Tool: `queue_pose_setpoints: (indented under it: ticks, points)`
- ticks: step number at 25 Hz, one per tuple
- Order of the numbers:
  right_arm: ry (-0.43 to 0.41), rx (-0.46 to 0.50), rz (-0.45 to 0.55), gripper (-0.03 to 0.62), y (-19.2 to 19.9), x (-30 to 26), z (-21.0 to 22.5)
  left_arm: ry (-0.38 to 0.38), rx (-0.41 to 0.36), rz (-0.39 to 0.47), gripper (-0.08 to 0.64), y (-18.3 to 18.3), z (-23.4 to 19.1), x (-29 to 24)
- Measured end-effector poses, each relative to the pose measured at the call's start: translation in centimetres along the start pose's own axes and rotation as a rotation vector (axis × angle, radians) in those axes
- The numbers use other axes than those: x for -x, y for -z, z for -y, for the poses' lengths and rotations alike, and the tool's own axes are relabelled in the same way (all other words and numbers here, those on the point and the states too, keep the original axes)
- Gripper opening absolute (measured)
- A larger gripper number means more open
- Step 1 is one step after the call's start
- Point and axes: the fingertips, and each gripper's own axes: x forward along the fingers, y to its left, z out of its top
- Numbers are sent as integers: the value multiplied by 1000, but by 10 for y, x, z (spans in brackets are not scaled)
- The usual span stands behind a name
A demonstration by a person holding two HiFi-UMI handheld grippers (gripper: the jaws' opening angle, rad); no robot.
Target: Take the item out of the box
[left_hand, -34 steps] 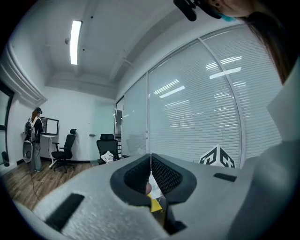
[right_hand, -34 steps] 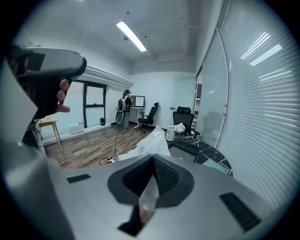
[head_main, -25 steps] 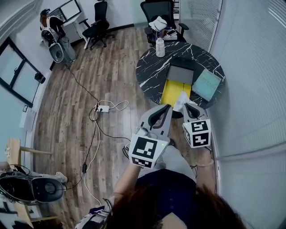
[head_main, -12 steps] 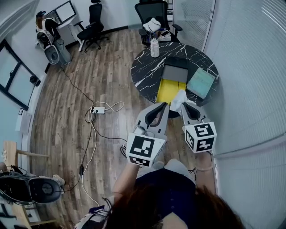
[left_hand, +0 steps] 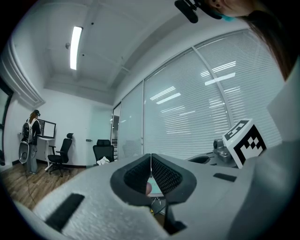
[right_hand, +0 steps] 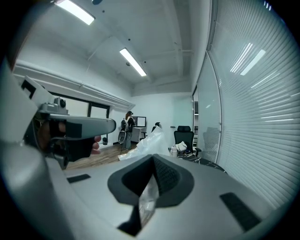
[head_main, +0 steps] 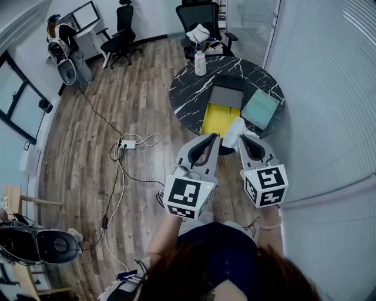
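In the head view an open yellow box [head_main: 217,119] lies at the near edge of a round black marble table [head_main: 191,94], with its grey lid [head_main: 227,97] behind it. My right gripper [head_main: 244,139] is shut on a crumpled clear plastic bag [head_main: 235,130] and holds it off the table's near edge, beside the box. In the right gripper view the bag [right_hand: 151,137] rises above the closed jaws of the right gripper [right_hand: 152,164]. My left gripper [head_main: 208,139] is shut with nothing in it, level with the right one; the left gripper view shows the left gripper [left_hand: 150,161] with its jaws pressed together.
A teal pad [head_main: 259,108] and a bottle [head_main: 200,63] also sit on the table. An office chair [head_main: 200,16] stands behind it. Cables and a power strip [head_main: 125,144] run over the wood floor to the left. A blinds-covered glass wall [head_main: 329,88] lies to the right.
Both grippers have drawn back a little toward me, the right one carrying the bag. The table and box sit slightly higher and further left in the view.
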Motion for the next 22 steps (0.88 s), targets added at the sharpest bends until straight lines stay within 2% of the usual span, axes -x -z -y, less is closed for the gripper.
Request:
queue_pose_setpoints:
  ticks: [22]
  points:
    - [-52,-13,103,25,-24,80,21,-49,-11,-10,28,-15,59,4]
